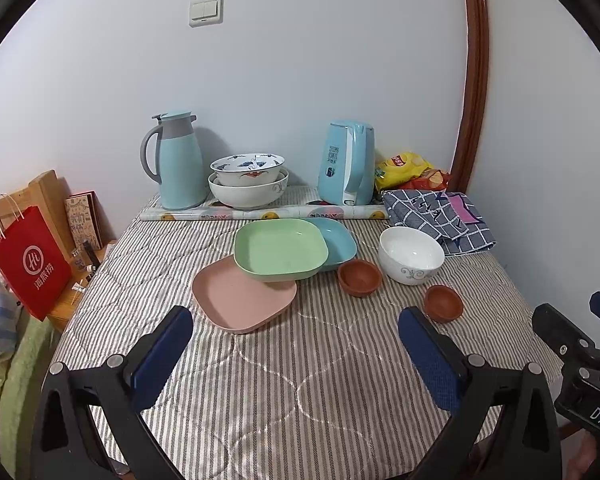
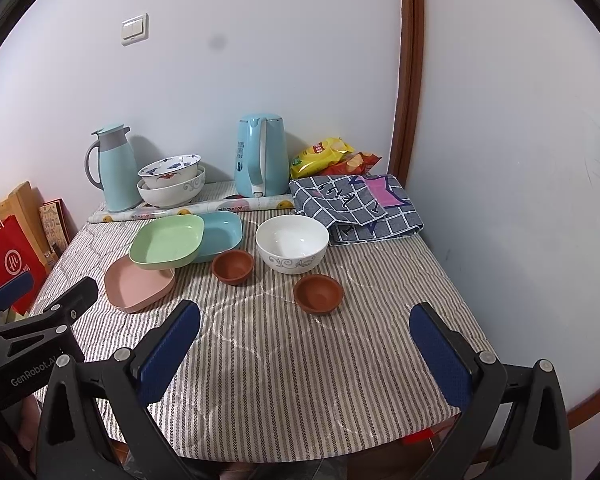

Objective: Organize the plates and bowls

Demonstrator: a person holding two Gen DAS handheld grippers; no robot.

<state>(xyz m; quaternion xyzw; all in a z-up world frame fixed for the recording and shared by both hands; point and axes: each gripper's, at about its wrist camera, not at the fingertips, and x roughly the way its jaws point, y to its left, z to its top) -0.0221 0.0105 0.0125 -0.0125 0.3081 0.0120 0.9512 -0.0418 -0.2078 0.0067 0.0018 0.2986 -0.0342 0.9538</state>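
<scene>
Three square plates overlap mid-table: a green plate [image 1: 280, 249] rests on a pink plate [image 1: 244, 296] and a blue plate [image 1: 338, 242]. Beside them stand one white bowl [image 1: 411, 254] and two small brown bowls [image 1: 359, 277] [image 1: 444, 303], all apart. Two patterned bowls [image 1: 247, 184] sit nested at the back between a thermos jug [image 1: 178, 160] and an electric kettle [image 1: 346, 162], near snack bags [image 1: 410, 170] and a folded checked cloth [image 1: 440, 216]. The left gripper [image 1: 296, 354] and right gripper [image 2: 306, 352] hover over the near edge, jaws spread and empty. A striped quilted cloth [image 1: 300, 380] covers the table against a pale wall.
</scene>
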